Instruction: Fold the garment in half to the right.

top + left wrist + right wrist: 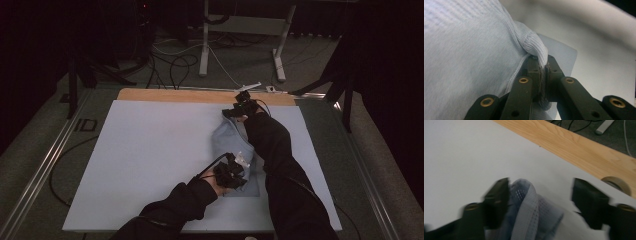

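This pale blue garment (235, 150) on the right half of the white mat (150, 160) is soft, light, floppy knit. My left gripper (543, 65) is clamped on its ribbed hem (534, 45); that thick edge grips best. My right gripper (540, 195) is spread wide around the mesh collar (529, 202), not pinching.

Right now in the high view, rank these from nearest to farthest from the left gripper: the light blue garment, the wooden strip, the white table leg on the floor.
1. Light blue garment: clamped in the left gripper.
2. Wooden strip: along the table's far edge.
3. White table leg: on the floor beyond the table.
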### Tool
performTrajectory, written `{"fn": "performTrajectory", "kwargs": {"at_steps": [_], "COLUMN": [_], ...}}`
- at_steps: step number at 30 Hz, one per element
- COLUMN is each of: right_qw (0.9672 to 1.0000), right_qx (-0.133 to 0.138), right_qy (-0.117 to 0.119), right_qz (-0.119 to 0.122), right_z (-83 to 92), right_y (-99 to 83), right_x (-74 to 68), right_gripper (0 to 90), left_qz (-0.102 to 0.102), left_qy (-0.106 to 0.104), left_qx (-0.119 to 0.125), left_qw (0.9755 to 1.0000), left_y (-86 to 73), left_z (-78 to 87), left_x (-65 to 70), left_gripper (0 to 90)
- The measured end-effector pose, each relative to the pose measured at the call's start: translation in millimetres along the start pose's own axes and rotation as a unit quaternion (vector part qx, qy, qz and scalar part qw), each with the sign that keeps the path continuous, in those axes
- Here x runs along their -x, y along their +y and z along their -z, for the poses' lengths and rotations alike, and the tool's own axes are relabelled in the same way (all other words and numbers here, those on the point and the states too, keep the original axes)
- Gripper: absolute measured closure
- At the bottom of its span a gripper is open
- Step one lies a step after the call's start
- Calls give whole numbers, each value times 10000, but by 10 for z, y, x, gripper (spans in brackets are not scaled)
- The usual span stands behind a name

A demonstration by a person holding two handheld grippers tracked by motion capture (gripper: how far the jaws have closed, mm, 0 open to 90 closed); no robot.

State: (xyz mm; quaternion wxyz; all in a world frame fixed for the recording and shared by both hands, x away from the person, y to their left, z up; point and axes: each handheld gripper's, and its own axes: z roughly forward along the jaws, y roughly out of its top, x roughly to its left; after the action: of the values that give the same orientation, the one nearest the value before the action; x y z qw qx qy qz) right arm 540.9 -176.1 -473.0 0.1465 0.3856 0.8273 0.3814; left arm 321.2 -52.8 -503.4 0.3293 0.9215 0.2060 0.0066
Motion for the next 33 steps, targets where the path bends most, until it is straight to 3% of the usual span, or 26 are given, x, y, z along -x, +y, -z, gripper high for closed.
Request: {"fn": "performTrajectory", "kwargs": {"at_steps": [2,5,15,19,20,24,29,33], "right_qw": [9999,9999,9993,9988,9987,9981,9981,9980], "right_qx": [-13,9,338,414,463,559,557,582], "right_qy": [155,111,118,167,128,168,184,182], "right_qz": [-15,-94,-113,-178,-147,-212,-184,-177], "right_z": [70,168,354,396,421,462,482,485], "right_y": [-15,-32,-168,-189,-188,-192,-210,-211], "right_x": [31,65,12,5,5,-2,-16,-16], "right_gripper": [140,118,111,111,111,111,111,111], "left_qz": [-30,-58,-111,-38,-73,-126,86,61], "left_qy": [2,9,-55,-225,-248,-225,-150,-77], "left_qx": [-31,-38,90,151,198,141,-26,66], "left_qw": [10000,10000,9999,9996,9995,9996,9998,9999], "left_y": [0,15,113,140,143,155,207,261], "left_z": [-5,-1,33,-18,-34,-104,-178,-203], "left_x": [2,20,119,135,158,195,205,252], "left_gripper": [865,865,849,820,779,775,855,851]}}
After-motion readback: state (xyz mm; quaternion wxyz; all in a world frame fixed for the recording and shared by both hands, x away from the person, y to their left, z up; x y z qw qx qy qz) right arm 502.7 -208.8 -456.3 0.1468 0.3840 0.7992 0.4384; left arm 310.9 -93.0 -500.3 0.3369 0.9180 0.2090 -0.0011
